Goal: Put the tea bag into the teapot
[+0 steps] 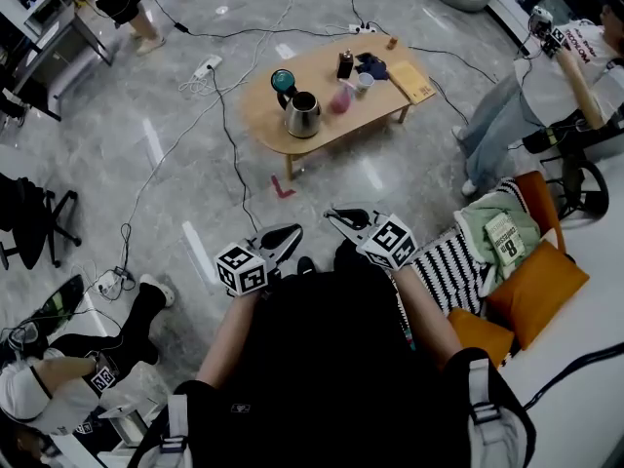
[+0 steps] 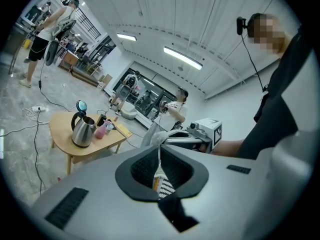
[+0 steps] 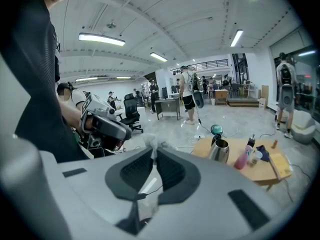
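The steel teapot (image 1: 301, 115) stands on a low wooden table (image 1: 261, 117) far ahead of me, its teal lid (image 1: 283, 79) tipped up. It also shows in the left gripper view as the teapot (image 2: 82, 130) and in the right gripper view as the teapot (image 3: 218, 150). Both grippers are held close to my body, tips a short way apart. My left gripper (image 1: 295, 230) (image 2: 159, 143) is shut on a thin white piece (image 2: 159, 135). My right gripper (image 1: 330, 214) (image 3: 152, 149) is shut on a crumpled, filmy white piece (image 3: 151, 142). I cannot tell which piece is tea bag and which wrapper.
On the table are a pink bottle (image 1: 340, 100), a dark bottle (image 1: 345, 63), a cup (image 1: 365, 81), a dark cloth (image 1: 372, 65) and a brown pad (image 1: 411, 80). Cables (image 1: 234, 154) cross the floor. A seated person (image 1: 546, 96) is at right; orange cushions (image 1: 536, 286) lie nearby.
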The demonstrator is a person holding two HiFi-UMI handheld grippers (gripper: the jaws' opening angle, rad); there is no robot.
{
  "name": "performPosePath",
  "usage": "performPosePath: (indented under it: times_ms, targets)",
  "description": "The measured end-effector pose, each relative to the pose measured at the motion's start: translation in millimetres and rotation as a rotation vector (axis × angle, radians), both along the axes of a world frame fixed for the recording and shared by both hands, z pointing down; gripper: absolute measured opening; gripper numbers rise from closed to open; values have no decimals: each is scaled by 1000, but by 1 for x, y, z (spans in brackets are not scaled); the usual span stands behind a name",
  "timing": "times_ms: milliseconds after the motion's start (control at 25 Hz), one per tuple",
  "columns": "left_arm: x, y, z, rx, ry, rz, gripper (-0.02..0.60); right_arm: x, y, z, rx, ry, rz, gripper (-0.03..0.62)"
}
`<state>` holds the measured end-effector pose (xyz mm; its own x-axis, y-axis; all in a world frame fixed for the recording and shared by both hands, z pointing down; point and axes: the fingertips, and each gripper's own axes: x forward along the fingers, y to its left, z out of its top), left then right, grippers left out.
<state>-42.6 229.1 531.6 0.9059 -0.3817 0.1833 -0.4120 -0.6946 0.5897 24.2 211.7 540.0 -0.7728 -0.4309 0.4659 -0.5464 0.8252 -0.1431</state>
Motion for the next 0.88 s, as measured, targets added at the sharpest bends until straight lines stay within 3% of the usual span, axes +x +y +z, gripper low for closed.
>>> performPosePath:
  times_ms: [440,880]
  targets:
    - [-4,-8,0,-15,-25,-65,23,-2,-12,2,-12,-13,-57,31]
    - [21,-37,-3,-27,-50,-125,23,22,-45,5,-39,-39,-108,31]
